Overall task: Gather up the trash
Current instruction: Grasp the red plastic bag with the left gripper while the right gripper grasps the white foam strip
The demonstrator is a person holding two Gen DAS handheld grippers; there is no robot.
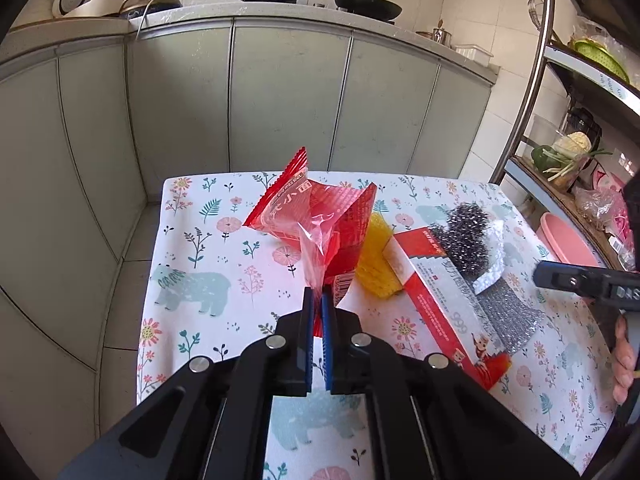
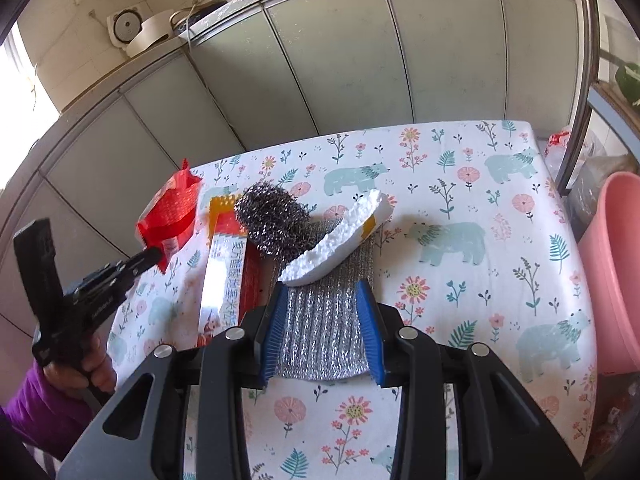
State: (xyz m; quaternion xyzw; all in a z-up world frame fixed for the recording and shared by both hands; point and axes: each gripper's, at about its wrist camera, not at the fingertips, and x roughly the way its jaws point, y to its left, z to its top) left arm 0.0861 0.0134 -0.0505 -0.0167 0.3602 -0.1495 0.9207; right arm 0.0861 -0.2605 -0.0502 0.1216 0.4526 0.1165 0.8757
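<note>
Left claw point(image 1: 317, 300) pinches red wrapper point(image 1: 316, 216) printed "小面".

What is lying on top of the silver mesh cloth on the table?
On the silver mesh cloth rest a white sponge and a steel wool scrubber, side by side at its far end. The sponge covers that end, so whatever is below cannot be seen.

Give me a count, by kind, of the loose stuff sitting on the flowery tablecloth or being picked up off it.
Plastic wrappers: 1, the red wrapper, pinched in the left gripper.
Cardboard boxes: 1, the red and white box.
Scrubbing items: 4, the steel wool ball, silver mesh cloth, white sponge, yellow scrubber.
Total: 6.
</note>
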